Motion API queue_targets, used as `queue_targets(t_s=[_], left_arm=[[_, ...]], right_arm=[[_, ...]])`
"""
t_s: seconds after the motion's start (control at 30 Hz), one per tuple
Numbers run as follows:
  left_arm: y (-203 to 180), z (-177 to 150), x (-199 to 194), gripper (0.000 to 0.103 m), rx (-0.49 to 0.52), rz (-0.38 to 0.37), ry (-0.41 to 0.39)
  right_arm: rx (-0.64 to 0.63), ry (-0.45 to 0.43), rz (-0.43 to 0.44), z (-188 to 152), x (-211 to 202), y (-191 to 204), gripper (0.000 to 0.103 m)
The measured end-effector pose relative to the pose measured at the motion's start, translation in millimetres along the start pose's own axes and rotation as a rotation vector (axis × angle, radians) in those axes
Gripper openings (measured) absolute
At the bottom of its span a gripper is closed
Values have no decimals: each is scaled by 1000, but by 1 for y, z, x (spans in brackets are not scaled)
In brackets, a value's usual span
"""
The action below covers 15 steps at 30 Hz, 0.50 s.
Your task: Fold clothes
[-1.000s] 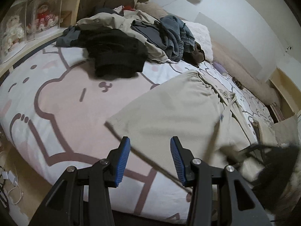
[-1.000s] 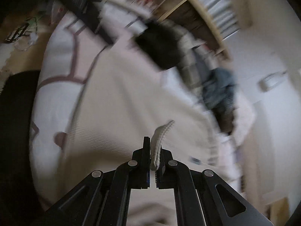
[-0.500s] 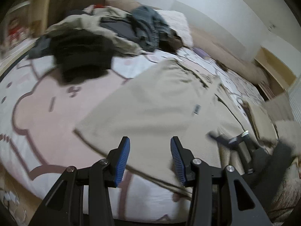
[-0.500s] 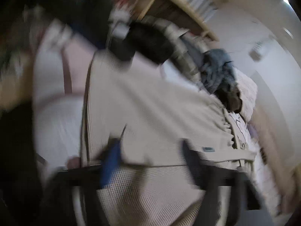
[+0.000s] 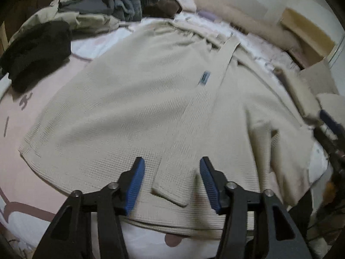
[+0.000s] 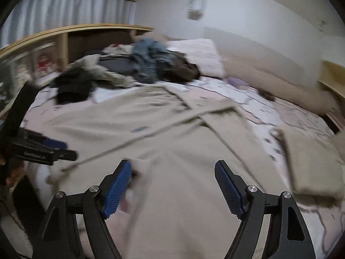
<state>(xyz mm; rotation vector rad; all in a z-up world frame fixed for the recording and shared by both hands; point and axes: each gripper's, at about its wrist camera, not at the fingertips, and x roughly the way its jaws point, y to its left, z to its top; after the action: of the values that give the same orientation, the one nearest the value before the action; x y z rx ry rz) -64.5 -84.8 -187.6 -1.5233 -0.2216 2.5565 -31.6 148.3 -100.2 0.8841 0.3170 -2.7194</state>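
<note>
A beige waffle-knit garment (image 5: 133,108) lies spread flat on the bed, with a folded strip running down its middle and a small blue label (image 5: 204,78). It also fills the right wrist view (image 6: 172,146). My left gripper (image 5: 171,182) is open and empty, just above the garment's near hem. My right gripper (image 6: 172,185) is open wide and empty over the garment's near part. The right gripper shows blurred at the right edge of the left wrist view (image 5: 330,125). The left gripper shows at the left edge of the right wrist view (image 6: 43,151).
A pile of unfolded clothes (image 5: 90,15), including a black item (image 5: 36,49), lies at the far left of the bed. A folded beige item (image 6: 310,159) lies to the right. A wooden headboard shelf (image 6: 64,34) and pillows (image 6: 198,54) stand behind.
My right gripper has opened and let go of the beige fabric edge it held. The garment now lies flat. Both grippers have moved in over the garment.
</note>
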Motion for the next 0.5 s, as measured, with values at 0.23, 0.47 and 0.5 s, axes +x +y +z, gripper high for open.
queue_targets(t_s=[0.23,0.47,0.5], left_arm=[[5,10,-28,3,-47,-80,-53],[46,43,-59,3,-109,89,-132],[51,42,-53,3,-115,98,-112]], right_arm=[[153,35,-64,-13,2,-46,80],[383,109,-79,-35,2,-111,80],[419,117,-86,-40,0,-121,80]])
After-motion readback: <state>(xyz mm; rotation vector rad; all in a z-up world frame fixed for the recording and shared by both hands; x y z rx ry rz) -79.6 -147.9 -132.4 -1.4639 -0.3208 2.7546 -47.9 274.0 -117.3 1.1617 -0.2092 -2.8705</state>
